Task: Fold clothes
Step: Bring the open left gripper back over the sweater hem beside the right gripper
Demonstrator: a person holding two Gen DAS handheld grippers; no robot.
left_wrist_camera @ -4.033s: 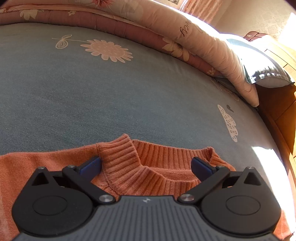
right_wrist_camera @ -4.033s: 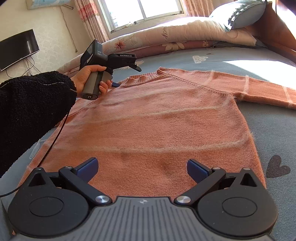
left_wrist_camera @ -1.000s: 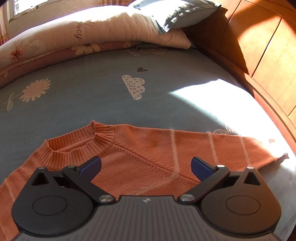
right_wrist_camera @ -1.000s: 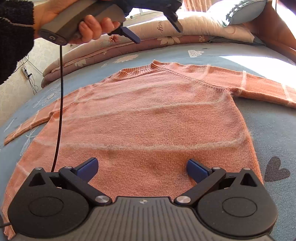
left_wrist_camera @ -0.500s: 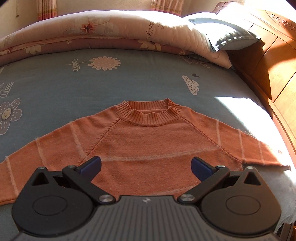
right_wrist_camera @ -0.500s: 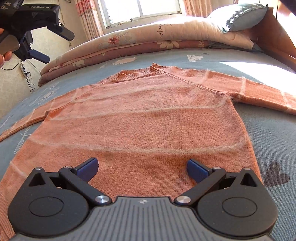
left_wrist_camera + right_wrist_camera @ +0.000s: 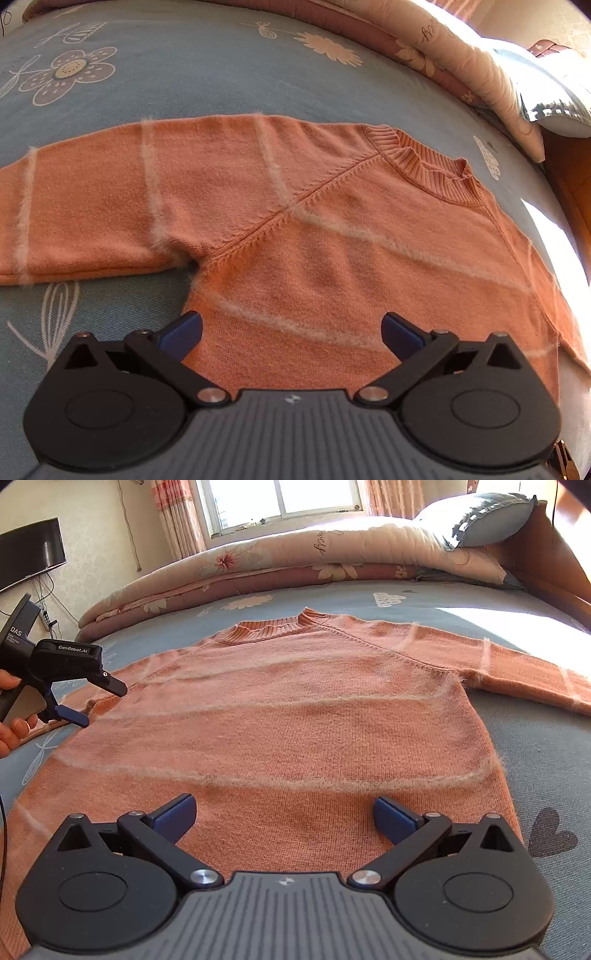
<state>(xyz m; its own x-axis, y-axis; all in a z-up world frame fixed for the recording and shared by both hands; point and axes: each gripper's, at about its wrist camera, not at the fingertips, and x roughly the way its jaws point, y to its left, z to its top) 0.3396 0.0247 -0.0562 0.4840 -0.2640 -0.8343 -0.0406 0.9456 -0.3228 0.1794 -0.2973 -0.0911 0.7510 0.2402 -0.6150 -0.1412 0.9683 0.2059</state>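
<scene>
Orange knit sweater with pale fuzzy stripes (image 7: 295, 716) lies flat, face up, on the blue flower-print bed (image 7: 546, 760), both sleeves spread outward. Left gripper (image 7: 291, 332) and right gripper (image 7: 284, 818) hover over it, fingers wide apart, holding nothing. Risk: loose knit may stretch or bunch if pinched through only one layer.
</scene>
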